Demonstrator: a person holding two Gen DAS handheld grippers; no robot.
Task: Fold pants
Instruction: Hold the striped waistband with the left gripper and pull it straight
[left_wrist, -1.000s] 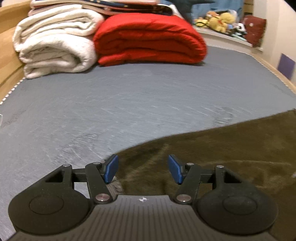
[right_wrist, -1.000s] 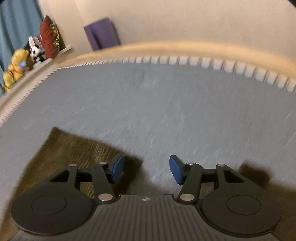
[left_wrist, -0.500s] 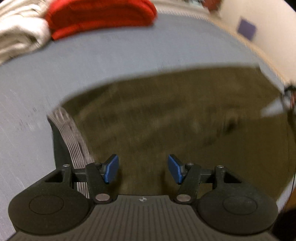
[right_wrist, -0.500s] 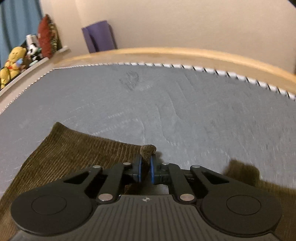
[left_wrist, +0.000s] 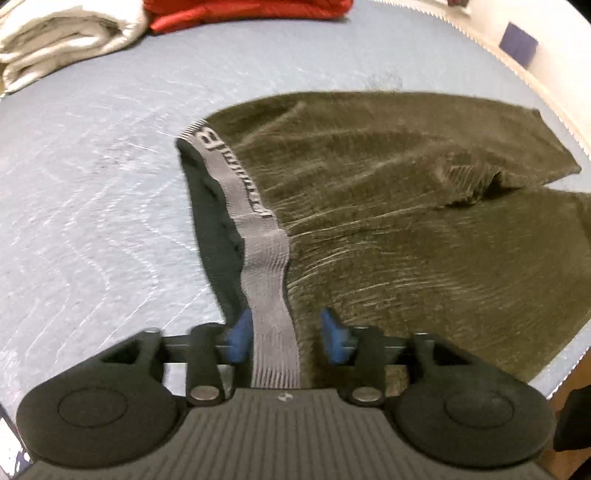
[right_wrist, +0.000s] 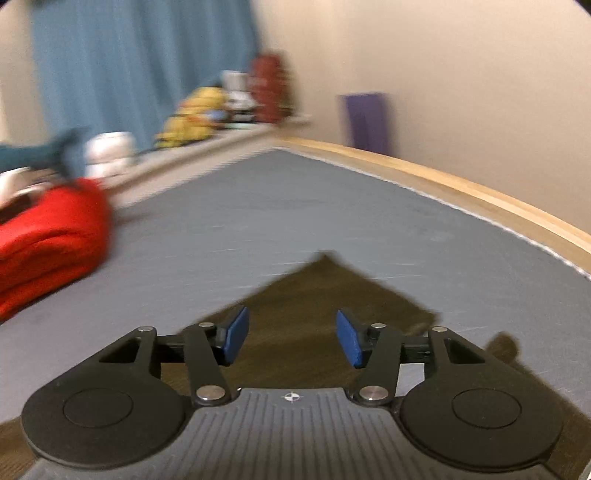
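Olive corduroy pants (left_wrist: 406, 221) lie flat on the grey mattress (left_wrist: 92, 221), legs running to the right. Their grey elastic waistband (left_wrist: 258, 236) with lettering runs from the far left corner down between the jaws of my left gripper (left_wrist: 284, 336), which is open around it, not clamped. In the right wrist view my right gripper (right_wrist: 291, 339) is open and empty above a leg end of the pants (right_wrist: 325, 295). That view is motion-blurred.
A folded red blanket (left_wrist: 240, 11) and a white blanket (left_wrist: 55, 37) lie at the far side of the mattress; the red blanket also shows in the right wrist view (right_wrist: 44, 243). A wooden bed rail (right_wrist: 461, 192) borders the mattress. Stuffed toys (right_wrist: 195, 118) sit on a shelf.
My right gripper was shut on the pant leg's edge half a second ago; it has opened, let go and swung left. My left gripper has moved over the waistband, still open.
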